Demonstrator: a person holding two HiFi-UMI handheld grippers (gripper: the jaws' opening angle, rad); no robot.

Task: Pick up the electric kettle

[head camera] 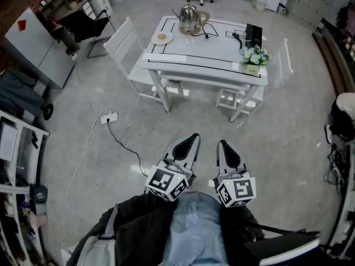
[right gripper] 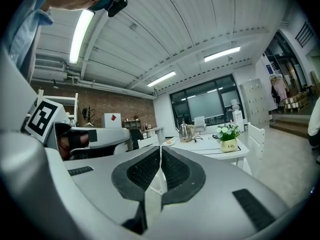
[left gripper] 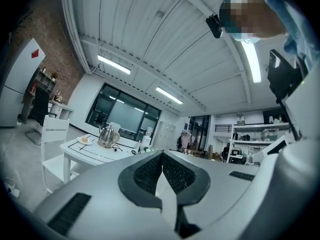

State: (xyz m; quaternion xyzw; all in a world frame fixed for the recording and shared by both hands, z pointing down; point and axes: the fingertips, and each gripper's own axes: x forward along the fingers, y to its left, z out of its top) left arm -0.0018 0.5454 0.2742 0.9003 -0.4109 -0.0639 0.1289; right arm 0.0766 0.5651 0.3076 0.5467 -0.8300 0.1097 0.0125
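The electric kettle (head camera: 190, 19), steel and glass with a handle, stands at the far side of a white table (head camera: 199, 51). It appears small in the left gripper view (left gripper: 106, 136) and the right gripper view (right gripper: 185, 131). My left gripper (head camera: 192, 139) and right gripper (head camera: 222, 144) are held side by side near my body, well short of the table. Both are shut with nothing between their jaws. The left gripper (left gripper: 161, 154) and right gripper (right gripper: 160, 149) point level toward the table.
A plate with food (head camera: 161, 37), a potted plant (head camera: 253, 58) and a black device (head camera: 253, 35) share the table. White chairs (head camera: 125, 51) stand around it. A power strip with cable (head camera: 109, 117) lies on the floor at the left.
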